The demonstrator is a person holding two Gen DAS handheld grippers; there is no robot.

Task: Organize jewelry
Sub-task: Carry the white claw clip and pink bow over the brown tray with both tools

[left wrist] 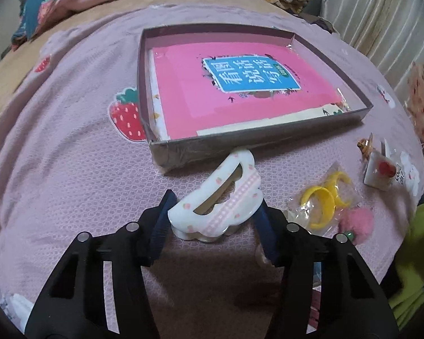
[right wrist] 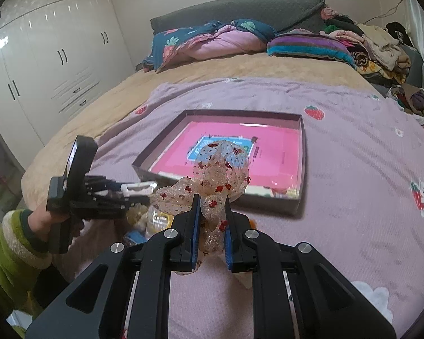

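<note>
1. A white hair claw is clamped by the left gripper, near the box.
2. A sheer bow is pinched by the right gripper.
3. A lilac strawberry blanket is spread over the bed; wardrobes are seen far left.

Boxes: one, a shallow open box far on the bed
Books: one pink book inside it
Hair claws: one white claw clip
Yellow bangles: two in one clear bag
Bows: one sheer bow
Pink pompoms: one, near right
</note>
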